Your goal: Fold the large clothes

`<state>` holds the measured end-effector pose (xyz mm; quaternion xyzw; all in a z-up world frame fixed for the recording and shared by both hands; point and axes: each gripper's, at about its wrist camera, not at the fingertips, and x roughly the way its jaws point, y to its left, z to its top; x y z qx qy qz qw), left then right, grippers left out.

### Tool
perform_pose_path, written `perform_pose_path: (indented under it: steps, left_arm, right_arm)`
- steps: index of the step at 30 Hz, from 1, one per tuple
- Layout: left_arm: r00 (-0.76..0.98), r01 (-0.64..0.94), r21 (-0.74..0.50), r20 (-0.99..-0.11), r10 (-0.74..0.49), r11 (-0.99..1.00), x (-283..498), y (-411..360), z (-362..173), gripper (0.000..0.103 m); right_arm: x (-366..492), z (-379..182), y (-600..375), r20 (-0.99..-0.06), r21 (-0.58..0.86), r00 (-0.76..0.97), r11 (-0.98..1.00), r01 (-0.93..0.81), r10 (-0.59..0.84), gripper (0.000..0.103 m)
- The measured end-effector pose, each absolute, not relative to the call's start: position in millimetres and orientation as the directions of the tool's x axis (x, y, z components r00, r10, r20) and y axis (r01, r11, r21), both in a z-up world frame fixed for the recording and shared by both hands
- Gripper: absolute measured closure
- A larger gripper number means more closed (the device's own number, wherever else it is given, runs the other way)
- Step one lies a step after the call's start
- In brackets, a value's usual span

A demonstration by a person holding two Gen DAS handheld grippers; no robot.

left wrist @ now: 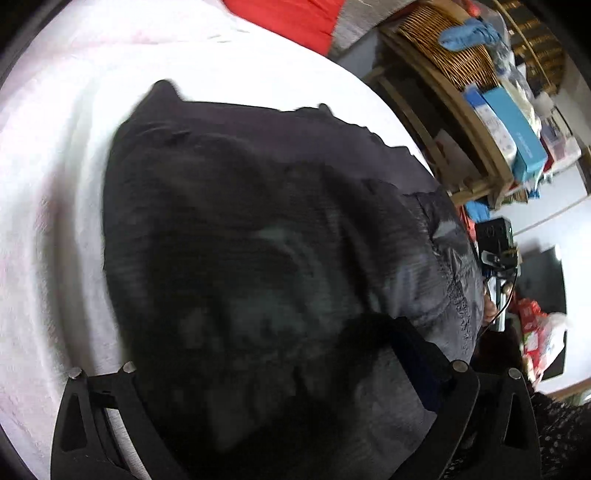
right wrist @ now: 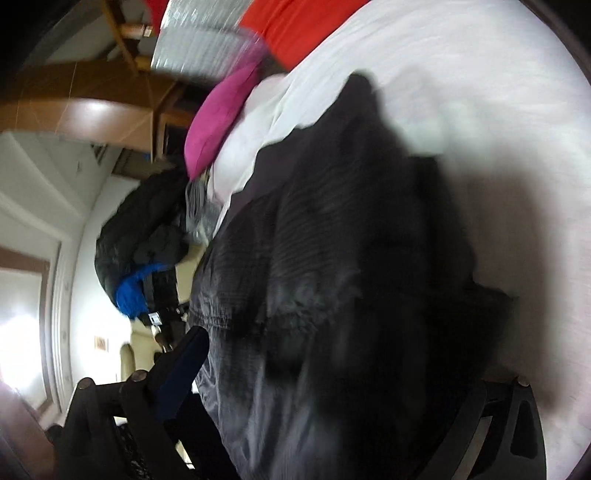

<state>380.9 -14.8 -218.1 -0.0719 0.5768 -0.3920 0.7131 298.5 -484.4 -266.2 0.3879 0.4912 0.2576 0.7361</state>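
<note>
A large dark padded jacket (left wrist: 258, 221) lies bunched on a white bed sheet (left wrist: 55, 184). My left gripper (left wrist: 266, 354) hangs low over its near part, jaws spread wide. The cloth bulges up between them and covers the left finger. The right finger (left wrist: 417, 350) lies on the shiny grey fabric. In the right wrist view the same jacket (right wrist: 351, 240) fills the middle. My right gripper (right wrist: 332, 354) is open wide around its near edge. Its left finger (right wrist: 184, 365), with a blue pad, shows beside the cloth. The other finger is hidden by the jacket. Both views are blurred.
A red cloth (left wrist: 288, 18) lies at the far end of the bed. A wicker basket (left wrist: 443, 51) and a wooden shelf with boxes (left wrist: 509, 136) stand to the right. A pink pillow (right wrist: 218, 122) and another dark garment with blue lining (right wrist: 140, 251) lie beside the bed.
</note>
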Motion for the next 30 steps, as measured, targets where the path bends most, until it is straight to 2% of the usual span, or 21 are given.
perform_pose_path:
  steps: [1,3,9,13,16,18,21,26,30]
  left_arm:
    - [0.023,0.478,-0.564,-0.758,-0.652,0.673,380.0,-17.7,-217.4,0.002]
    - [0.023,0.485,-0.582,-0.737,-0.675,0.652,377.7,-21.2,-215.1,0.002]
    - [0.037,0.486,-0.577,-0.737,-0.675,0.656,379.1,-42.6,-216.2,0.002]
    - [0.049,0.495,-0.565,-0.74,-0.671,0.66,376.0,-57.5,-211.0,0.008]
    - [0.062,0.488,-0.558,-0.745,-0.665,0.671,376.8,-66.3,-205.2,0.021]
    - [0.071,0.484,-0.564,-0.737,-0.672,0.669,376.7,-67.9,-198.3,0.038]
    - [0.096,0.491,-0.566,-0.721,-0.687,0.663,376.0,-73.7,-183.8,0.053]
    - [0.136,0.505,-0.586,-0.671,-0.729,0.634,378.2,-78.2,-158.4,0.063]
    - [0.181,0.496,-0.6,-0.636,-0.75,0.628,387.5,-88.7,-144.5,0.066]
  right_arm:
    - [300.7,-264.7,-480.0,-0.534,0.816,0.381,0.578,-0.003,0.755,0.0]
    - [304.2,-263.0,-478.3,-0.498,0.843,0.392,0.538,0.007,0.774,0.0]
    - [310.0,-255.3,-442.3,-0.681,0.683,0.386,0.73,0.025,0.623,0.001]
    - [308.2,-246.3,-430.3,-0.715,0.634,0.41,0.773,0.038,0.566,0.008]
    - [307.9,-234.5,-417.5,-0.709,0.621,0.443,0.783,0.026,0.548,0.019]
    - [306.1,-219.2,-409.9,-0.702,0.605,0.465,0.796,-0.01,0.539,0.039]
    - [306.2,-201.2,-402.9,-0.692,0.584,0.502,0.811,-0.033,0.519,0.052]
    - [315.0,-171.5,-394.9,-0.662,0.572,0.556,0.818,-0.059,0.503,0.058]
    - [327.0,-153.0,-407.2,-0.639,0.566,0.608,0.824,-0.043,0.471,0.062]
